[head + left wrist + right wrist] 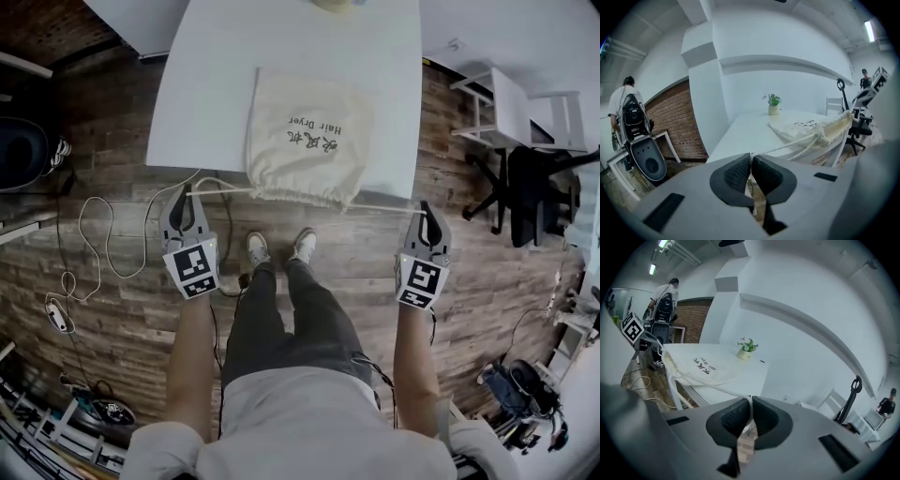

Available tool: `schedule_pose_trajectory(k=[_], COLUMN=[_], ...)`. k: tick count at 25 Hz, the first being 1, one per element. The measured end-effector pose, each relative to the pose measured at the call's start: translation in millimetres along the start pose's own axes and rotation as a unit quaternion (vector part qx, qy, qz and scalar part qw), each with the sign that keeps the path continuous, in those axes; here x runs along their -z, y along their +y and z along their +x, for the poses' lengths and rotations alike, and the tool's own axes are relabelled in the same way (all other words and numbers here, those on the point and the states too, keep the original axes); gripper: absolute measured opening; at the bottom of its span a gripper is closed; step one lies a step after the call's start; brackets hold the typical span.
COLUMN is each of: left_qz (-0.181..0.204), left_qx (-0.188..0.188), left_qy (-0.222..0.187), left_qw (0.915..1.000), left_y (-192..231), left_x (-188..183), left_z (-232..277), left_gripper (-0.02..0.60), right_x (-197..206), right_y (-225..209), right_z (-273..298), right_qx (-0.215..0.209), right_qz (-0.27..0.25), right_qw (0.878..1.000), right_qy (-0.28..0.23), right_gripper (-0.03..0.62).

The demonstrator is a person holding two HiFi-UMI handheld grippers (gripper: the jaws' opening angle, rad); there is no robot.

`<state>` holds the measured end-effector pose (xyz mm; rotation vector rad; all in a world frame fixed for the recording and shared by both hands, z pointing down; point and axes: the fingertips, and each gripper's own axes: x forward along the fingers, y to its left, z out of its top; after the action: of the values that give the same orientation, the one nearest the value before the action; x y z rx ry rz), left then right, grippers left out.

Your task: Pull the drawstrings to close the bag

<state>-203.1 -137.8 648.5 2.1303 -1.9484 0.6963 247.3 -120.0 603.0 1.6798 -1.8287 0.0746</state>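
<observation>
A cream cloth bag [305,141] with dark print lies on the white table [216,84], its gathered mouth [302,196] puckered tight at the near edge. Two white drawstrings run sideways from the mouth, both stretched taut. My left gripper [190,196] is shut on the left drawstring [225,192], off the table's near left. My right gripper [423,212] is shut on the right drawstring [384,208], off the near right. In the left gripper view the cord [790,146] leads from the jaws to the bag [811,129]. The right gripper view shows the bag [701,364] at left.
A small potted plant [774,104] stands at the table's far end. White cable [94,239] loops over the wooden floor at left. A black office chair [525,192] and a white chair [511,103] stand at right. The person's shoes [278,247] are under the table edge.
</observation>
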Motion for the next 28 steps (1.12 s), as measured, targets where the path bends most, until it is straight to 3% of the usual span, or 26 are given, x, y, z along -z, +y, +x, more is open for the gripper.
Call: schedule_pose_trajectory(k=[4,9,12,22,28], left_qz=[0.021,-0.007,0.012,0.057,0.071], left_qx=[-0.014,-0.029,-0.041,-0.068,-0.089], left_qy=[-0.016,-0.008,-0.011,-0.083,-0.104], left_qw=[0.9995,0.9995,0.9990,0.9925,0.9880], left_y=[13.9,21.7,28.6,52.6,64.2], left_x=[-23.4,-38.0,-49.9,-146.5,-186.5], left_z=[-7.9,-9.7,-10.9,-44.8,-63.1], left_gripper=[0.021,0.023,0.023,0.023,0.023], right_x=[-18.2,-42.6,-57.9,-105.7,-124.8], right_y=[-22.7,-45.7,-55.5,-115.9,-146.7], right_z=[-8.3,-18.5,-23.1,-56.6,-70.6], right_qx=[0.022,0.041,0.053,0.092,0.108], right_qz=[0.006,0.025,0.036,0.071,0.083], right_qw=[1.000,0.998,0.997,0.988,0.982], right_qy=[-0.012,-0.034,-0.046,-0.102,-0.129], right_gripper=[0.038,0.038,0.038,0.038,0.038])
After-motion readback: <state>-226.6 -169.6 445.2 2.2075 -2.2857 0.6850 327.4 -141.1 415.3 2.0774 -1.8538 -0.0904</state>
